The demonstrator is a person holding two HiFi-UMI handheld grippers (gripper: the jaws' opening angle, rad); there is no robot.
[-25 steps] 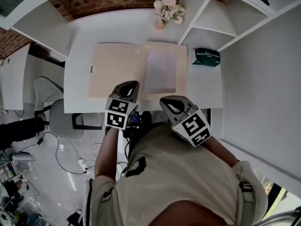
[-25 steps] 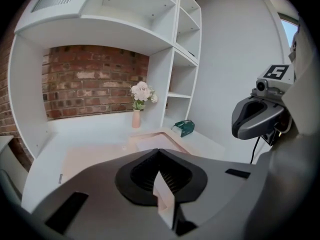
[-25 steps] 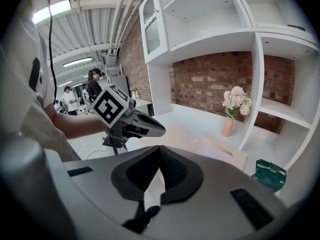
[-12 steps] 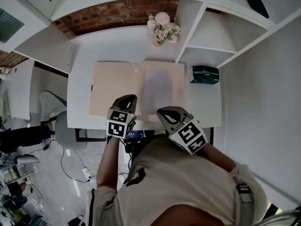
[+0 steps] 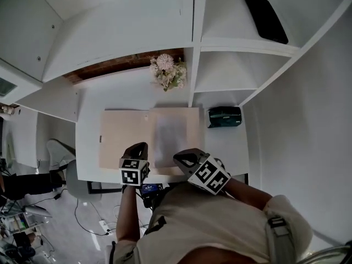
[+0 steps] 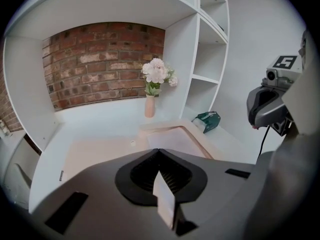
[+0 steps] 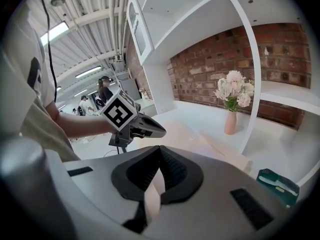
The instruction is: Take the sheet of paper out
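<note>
White shelving (image 5: pixel 220 43), smooth and matt with square-cut boards, fills the upper part of the head view, and a strip of rough red brick wall (image 5: pixel 121 65) shows under its lowest board; below it lies the flat white counter (image 5: pixel 88 147). The person (image 5: pixel 220 224), in a light shirt, is cut off by the lower edge. An open folder (image 5: pixel 124 139) of dull beige card rests spread on the counter, two rectangular leaves side by side, and the sheet of paper (image 5: pixel 168 142), pale and smooth, lies flat on the right leaf. The left tool (image 5: pixel 138 146) and the right tool (image 5: pixel 179 157), grey moulded shells each bearing a black-and-white marker cube, hang over the folder's near edge, the right one's tip just beside the sheet's near end. Each is clenched, its ribbed black pads meeting with nothing between them. A dark flat slab (image 5: pixel 265 18) lies on an upper shelf, a glossy dark green case (image 5: pixel 224 116) stands on the counter right of the folder, and pale flowers (image 5: pixel 168 73) in a slim pink vase (image 6: pixel 149 106) stand behind it. Whether the tips touch the card cannot be made out, since the tools' own bodies hide them. Against a second ago, the head view takes in far more shelving and the slab whole, while folder and sheet lie as they did
</note>
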